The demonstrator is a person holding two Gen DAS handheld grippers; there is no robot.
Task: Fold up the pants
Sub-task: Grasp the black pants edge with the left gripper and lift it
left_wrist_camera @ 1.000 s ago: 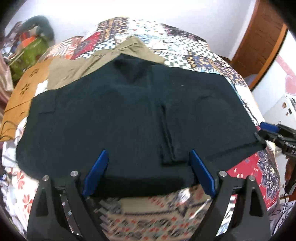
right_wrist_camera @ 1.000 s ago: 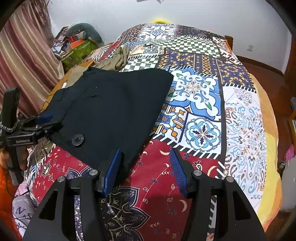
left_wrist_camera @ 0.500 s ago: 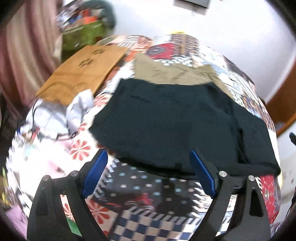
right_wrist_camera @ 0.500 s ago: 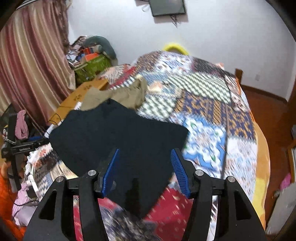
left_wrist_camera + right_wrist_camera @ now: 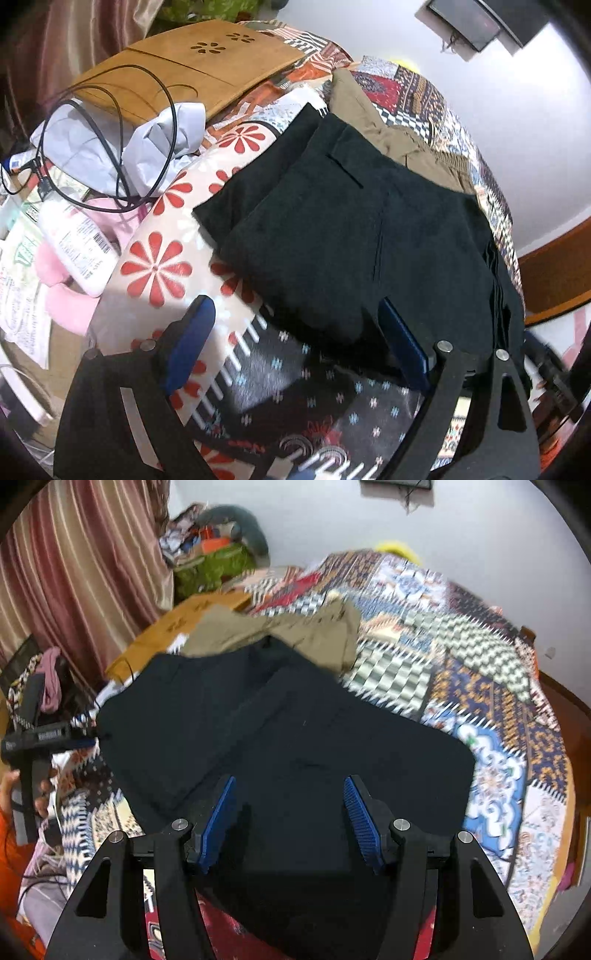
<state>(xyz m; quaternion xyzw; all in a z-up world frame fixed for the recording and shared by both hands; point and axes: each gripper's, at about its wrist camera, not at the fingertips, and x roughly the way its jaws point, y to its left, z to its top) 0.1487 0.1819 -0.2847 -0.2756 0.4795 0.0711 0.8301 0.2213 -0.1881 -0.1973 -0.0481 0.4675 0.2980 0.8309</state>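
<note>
Left wrist view: the left gripper (image 5: 295,347) hangs with its blue pads spread wide, released, nothing between them. The dark pants (image 5: 362,236) lie folded in layers on the patchwork bedspread (image 5: 159,258), their near edge just ahead of the right-hand pad (image 5: 404,345) and overlapping it from this angle; whether cloth touches the pad cannot be told. A slit pocket shows on the top layer. Khaki trousers (image 5: 388,122) lie beyond the dark pants, partly tucked under their far edge. To the left, near the bed's side, sit a wooden board with flower cut-outs (image 5: 192,66), crumpled white paper (image 5: 162,136), a looped black cable (image 5: 122,140), a white bottle with a barcode label (image 5: 77,247) and something pink (image 5: 70,306). Right wrist view: the right gripper (image 5: 291,819) is likewise released, pads apart, poised over the near part of the dark pants (image 5: 295,738), which spread across the bedspread (image 5: 498,709) from left of centre toward the right. No cloth is pinched between the pads. The khaki trousers (image 5: 277,627) lie at the far edge, touching the dark pants. At far left the other gripper (image 5: 40,738) shows side-on at the corner of the pants, with fingers of a hand (image 5: 40,790) on its handle. A striped curtain (image 5: 81,572) hangs behind; the far bedspread is motion-blurred.
</note>
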